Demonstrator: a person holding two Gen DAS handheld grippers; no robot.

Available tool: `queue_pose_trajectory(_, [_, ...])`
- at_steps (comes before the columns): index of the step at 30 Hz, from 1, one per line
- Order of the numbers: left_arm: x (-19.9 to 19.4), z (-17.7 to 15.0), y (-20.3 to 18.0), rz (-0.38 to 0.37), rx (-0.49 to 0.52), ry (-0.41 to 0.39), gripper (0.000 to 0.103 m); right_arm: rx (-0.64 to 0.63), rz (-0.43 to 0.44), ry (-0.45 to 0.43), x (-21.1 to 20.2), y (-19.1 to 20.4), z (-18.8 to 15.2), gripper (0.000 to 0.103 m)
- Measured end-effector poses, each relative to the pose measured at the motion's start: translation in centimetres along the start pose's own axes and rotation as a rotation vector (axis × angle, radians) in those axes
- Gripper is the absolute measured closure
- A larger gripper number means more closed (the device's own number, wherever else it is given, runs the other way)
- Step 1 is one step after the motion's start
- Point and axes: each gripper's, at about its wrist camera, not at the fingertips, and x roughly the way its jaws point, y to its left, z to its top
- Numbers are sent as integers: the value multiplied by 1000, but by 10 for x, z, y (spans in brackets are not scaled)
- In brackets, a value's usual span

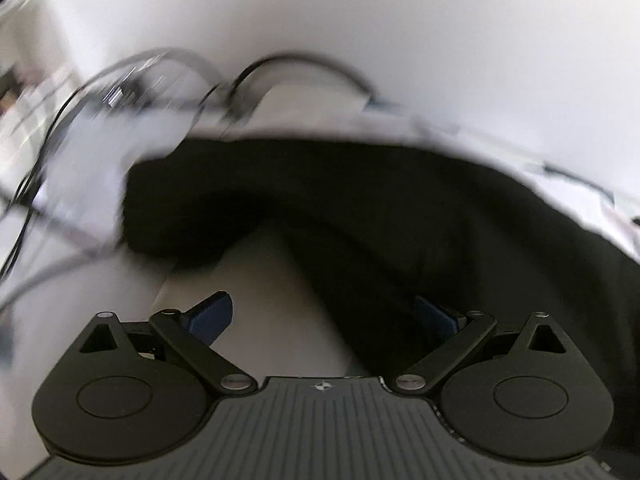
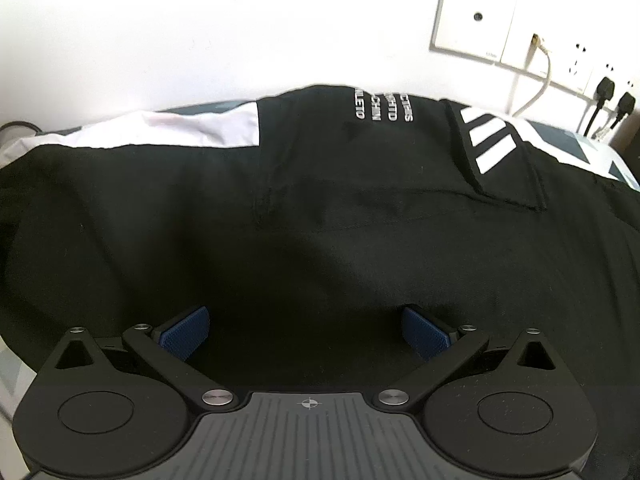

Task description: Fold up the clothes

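Right wrist view: the right gripper (image 2: 305, 330) hangs low over the black garment (image 2: 320, 208), jaws spread wide, both blue pads (image 2: 425, 331) bare and nothing between them; whether the pads touch the cloth cannot be told. The garment fills the frame from 9 to 3 o'clock, lying spread on a patterned surface (image 2: 576, 140) that shows at 2 o'clock and again at the 8 o'clock edge. White lettering (image 2: 380, 109) sits on the cloth near 12 o'clock, white diagonal stripes (image 2: 490, 142) on a folded-over flap at 1 o'clock, and a white fabric panel (image 2: 172, 128) at 10 to 11 o'clock. On the wall at 1 to 2 o'clock is a socket panel (image 2: 504, 28) with a white cable (image 2: 538, 88) and two black plugs (image 2: 614, 94) in it. Left wrist view, motion-blurred: the left gripper (image 1: 323, 318) is likewise released, jaws wide apart, holding nothing. Its left pad (image 1: 210, 316) stands over a pale surface (image 1: 276, 300); the right pad sits against the dark cloth, contact not resolvable. The black garment (image 1: 400, 208) arcs from 9 o'clock through centre to 3 and 4 o'clock. Dark cables (image 1: 304, 62) loop at 11 to 12 o'clock, with blurred white material (image 1: 92, 160) at 9 to 10 o'clock, unidentifiable.
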Motion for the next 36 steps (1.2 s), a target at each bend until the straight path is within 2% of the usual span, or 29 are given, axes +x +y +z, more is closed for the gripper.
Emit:
queue_pose_trajectory(4, [-13, -21, 13, 16, 5, 26, 4, 7, -5, 49, -5, -4, -4, 1])
queue_pose_trajectory(12, [-27, -33, 7, 74, 24, 35, 4, -5, 2, 61, -18, -26, -25, 1])
queue_pose_trajectory(19, [-35, -49, 13, 94, -33, 4, 4, -24, 25, 23, -30, -38, -46, 1])
queue_pose_trajectory(21, [-43, -50, 11, 99, -63, -1, 4, -21, 34, 41, -31, -41, -46, 1])
queue_pose_trajectory(26, [-76, -58, -16, 26, -80, -36, 4, 15, 98, 76, -35, -54, -36, 1])
queue_pose_trajectory(29, [-94, -62, -51, -65, -31, -38, 4, 45, 154, 70, -40, -67, -26, 3])
queue_pose_trajectory(31, [-103, -67, -80, -136, 41, -23, 4, 57, 200, -67, -63, -94, -13, 3])
queue_pose_trajectory(34, [-108, -80, -128, -234, 144, 13, 4, 92, 123, -245, -97, -158, 4, 1])
queue_pose_trajectory(36, [-111, -94, -166, -281, 197, 13, 4, 229, 33, -258, -101, -216, 4, 1])
